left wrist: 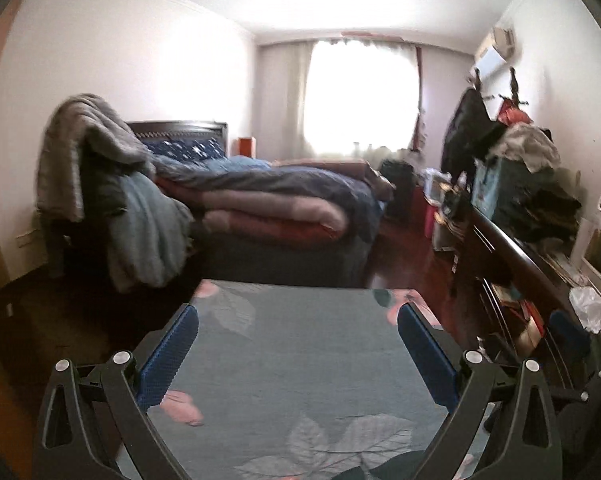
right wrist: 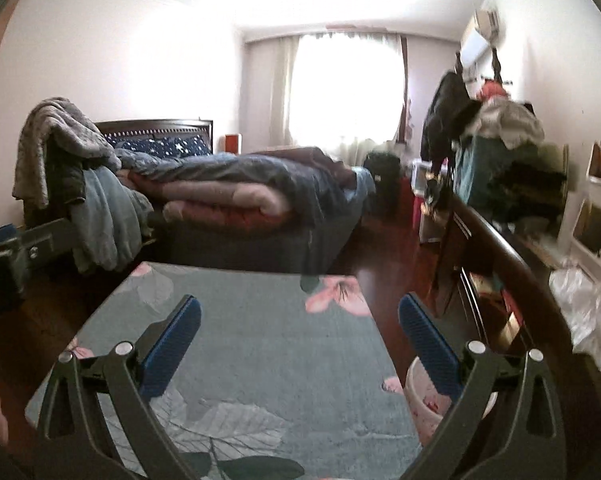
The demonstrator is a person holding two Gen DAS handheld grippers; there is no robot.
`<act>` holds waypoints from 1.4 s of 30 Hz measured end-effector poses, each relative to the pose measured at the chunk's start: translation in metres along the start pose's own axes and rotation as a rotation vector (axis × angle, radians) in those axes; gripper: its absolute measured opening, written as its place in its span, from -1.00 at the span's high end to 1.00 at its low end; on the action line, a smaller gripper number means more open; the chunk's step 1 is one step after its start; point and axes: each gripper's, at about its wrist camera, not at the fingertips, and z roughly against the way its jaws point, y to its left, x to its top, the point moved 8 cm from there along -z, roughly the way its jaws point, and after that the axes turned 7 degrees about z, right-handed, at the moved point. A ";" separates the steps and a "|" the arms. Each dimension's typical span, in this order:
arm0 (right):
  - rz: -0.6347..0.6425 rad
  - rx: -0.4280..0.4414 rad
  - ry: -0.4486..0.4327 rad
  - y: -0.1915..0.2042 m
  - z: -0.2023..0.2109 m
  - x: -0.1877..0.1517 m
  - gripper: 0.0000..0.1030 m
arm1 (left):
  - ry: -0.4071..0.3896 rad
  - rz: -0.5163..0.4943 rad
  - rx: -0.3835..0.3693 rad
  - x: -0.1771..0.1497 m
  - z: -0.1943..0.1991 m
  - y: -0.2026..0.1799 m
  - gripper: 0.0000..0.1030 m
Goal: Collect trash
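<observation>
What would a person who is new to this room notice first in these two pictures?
The eye goes first to the bright window in the far wall, and then to the bed on the left, piled with folded quilts. In front lies a grey-green rug with pink flowers, and both grippers, left and right, are open and empty above it. A crumpled plastic bag lies on the dark cabinet at the right.
</observation>
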 end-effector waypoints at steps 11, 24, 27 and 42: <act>0.021 0.032 -0.118 0.020 0.069 0.043 -0.93 | -0.093 0.087 0.024 0.023 0.059 0.047 -0.93; -0.012 0.035 -0.157 0.015 0.097 0.053 -0.93 | -0.130 0.070 -0.013 0.027 0.091 0.044 -0.93; -0.017 0.034 -0.158 0.013 0.099 0.051 -0.93 | -0.129 0.080 -0.018 0.027 0.092 0.045 -0.93; -0.030 0.024 -0.152 0.009 0.102 0.050 -0.93 | -0.128 0.082 -0.027 0.028 0.094 0.042 -0.93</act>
